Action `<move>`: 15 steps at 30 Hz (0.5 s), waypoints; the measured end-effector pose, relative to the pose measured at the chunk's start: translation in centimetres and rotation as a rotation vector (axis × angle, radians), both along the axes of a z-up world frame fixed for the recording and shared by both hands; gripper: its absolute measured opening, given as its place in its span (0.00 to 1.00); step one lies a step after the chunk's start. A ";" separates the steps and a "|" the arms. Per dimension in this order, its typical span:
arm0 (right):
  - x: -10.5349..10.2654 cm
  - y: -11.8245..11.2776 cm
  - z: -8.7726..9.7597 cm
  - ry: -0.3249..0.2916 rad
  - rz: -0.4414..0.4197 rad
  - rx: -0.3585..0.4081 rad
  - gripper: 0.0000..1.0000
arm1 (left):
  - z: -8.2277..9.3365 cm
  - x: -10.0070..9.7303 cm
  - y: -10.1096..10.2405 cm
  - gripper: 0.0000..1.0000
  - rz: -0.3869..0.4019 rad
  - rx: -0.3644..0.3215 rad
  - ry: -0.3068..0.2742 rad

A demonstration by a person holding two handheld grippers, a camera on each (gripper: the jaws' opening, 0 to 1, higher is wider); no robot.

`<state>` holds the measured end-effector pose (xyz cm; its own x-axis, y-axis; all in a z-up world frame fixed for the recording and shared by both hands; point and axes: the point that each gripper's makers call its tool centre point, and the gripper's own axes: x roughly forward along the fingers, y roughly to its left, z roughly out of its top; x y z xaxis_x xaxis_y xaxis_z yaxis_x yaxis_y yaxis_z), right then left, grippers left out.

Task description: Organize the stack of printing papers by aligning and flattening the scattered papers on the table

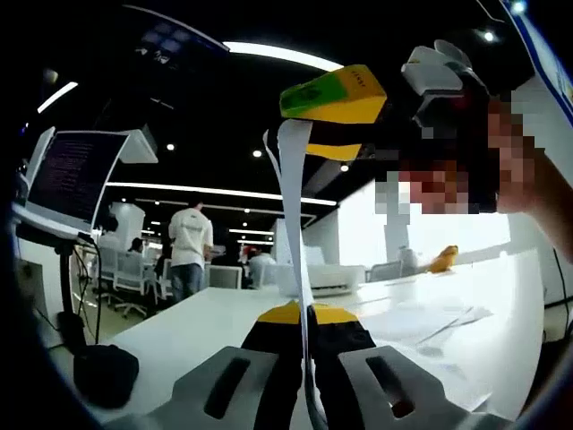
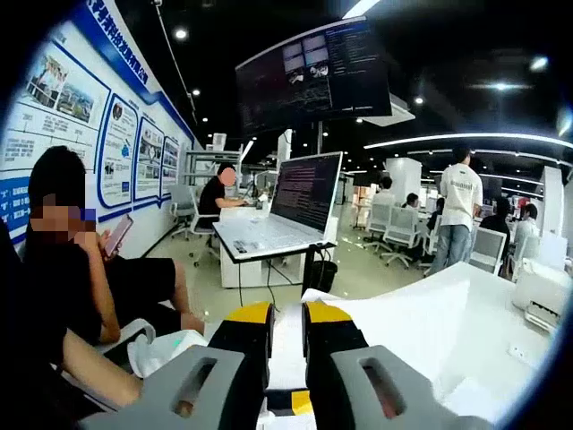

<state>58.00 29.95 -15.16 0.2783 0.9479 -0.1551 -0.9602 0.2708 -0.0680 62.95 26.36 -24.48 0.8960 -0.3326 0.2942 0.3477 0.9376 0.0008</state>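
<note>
In the left gripper view, my left gripper [image 1: 305, 315] is shut on the lower edge of a thin stack of white papers [image 1: 293, 210]. The stack stands edge-on and rises up the middle of the view. Its top edge is pinched by the right gripper's yellow and green jaws [image 1: 336, 97], coming in from the upper right. In the right gripper view, my right gripper [image 2: 287, 315] is shut on the same white papers [image 2: 288, 354], which spread out to the right over the table [image 2: 488, 358]. More loose sheets [image 1: 421, 320] lie flat on the white table [image 1: 192, 336].
A white printer [image 1: 328, 279] and a yellow object [image 1: 445, 259] sit at the table's far end. A monitor on a stand [image 1: 76, 175] and a black object [image 1: 106, 374] are at the left. A seated person [image 2: 81, 269] holds a phone; another person [image 2: 461, 206] stands farther off.
</note>
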 end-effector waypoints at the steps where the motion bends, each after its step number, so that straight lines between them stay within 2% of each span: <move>1: 0.1 0.0 0.1 -0.001 -0.002 0.003 0.13 | 0.0 0.0 0.0 0.06 -0.001 -0.002 0.002; 7: 0.5 -0.5 0.6 -0.019 -0.025 0.037 0.24 | 0.0 0.0 0.0 0.06 -0.001 -0.008 0.006; 15: 1.1 -1.1 0.6 -0.040 -0.050 0.052 0.32 | -0.1 0.0 0.0 0.06 0.000 -0.007 0.009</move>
